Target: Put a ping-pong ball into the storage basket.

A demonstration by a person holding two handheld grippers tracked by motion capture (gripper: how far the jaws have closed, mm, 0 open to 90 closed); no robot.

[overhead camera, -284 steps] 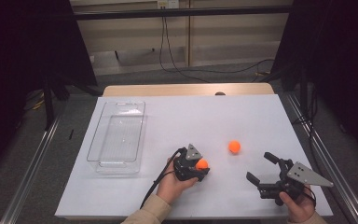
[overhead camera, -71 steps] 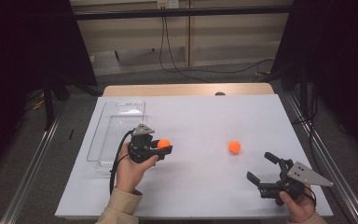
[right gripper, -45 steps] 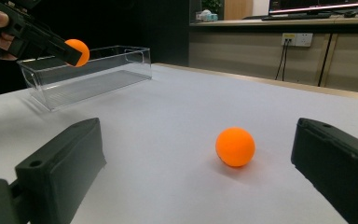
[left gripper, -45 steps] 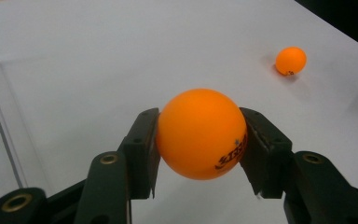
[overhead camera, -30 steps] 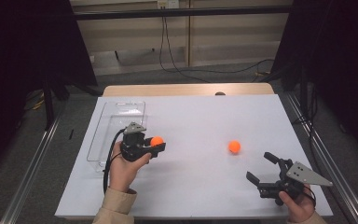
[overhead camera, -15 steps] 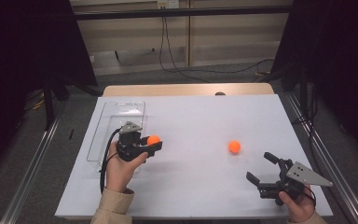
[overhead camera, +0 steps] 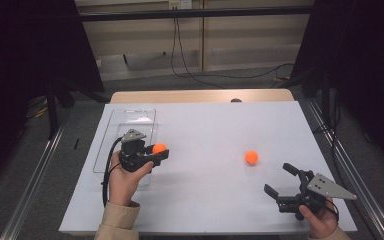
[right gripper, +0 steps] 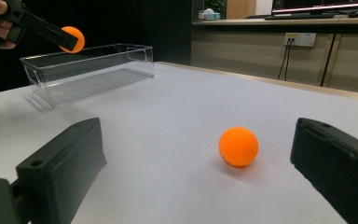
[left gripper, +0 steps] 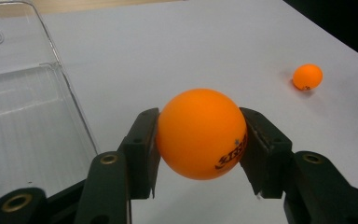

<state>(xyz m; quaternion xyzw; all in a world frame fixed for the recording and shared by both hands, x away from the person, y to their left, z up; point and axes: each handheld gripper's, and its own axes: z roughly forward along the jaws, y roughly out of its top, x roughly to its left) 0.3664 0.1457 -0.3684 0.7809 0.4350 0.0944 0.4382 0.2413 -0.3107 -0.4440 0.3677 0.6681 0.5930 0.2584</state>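
Orange and printed with dark lettering, the held table-tennis ball (left gripper: 200, 133) sits clamped between the two black jaws of the left gripper (overhead camera: 152, 154), one jaw pressed to each side of it. In the high view that gripper is raised off the white tabletop (overhead camera: 215, 130), just beside the right long wall of the clear plastic tray (overhead camera: 130, 116), with the ball near that wall's rim and still outside the tray. The tray lies along the table's left side, its long walls running away from the person; its far end stops a little short of the table's far edge.

The second orange ball (overhead camera: 251, 157) rests on the table right of centre, well apart from the tray, with bare white surface all around it. The right gripper (overhead camera: 281, 181) rests low near the front right corner, its jaws spread wide and holding nothing; in the right gripper view the second ball (right gripper: 238, 146) lies ahead between the two jaws, touching neither.

The tray's near end is partly hidden behind the left hand (overhead camera: 125, 177) in the high view, and its transparent floor is hard to read against the table.

Compared with half a second earlier, the left gripper has barely shifted; over the last ten seconds it has carried its ball from mid-table across to the tray. The right gripper and the loose ball have not moved.
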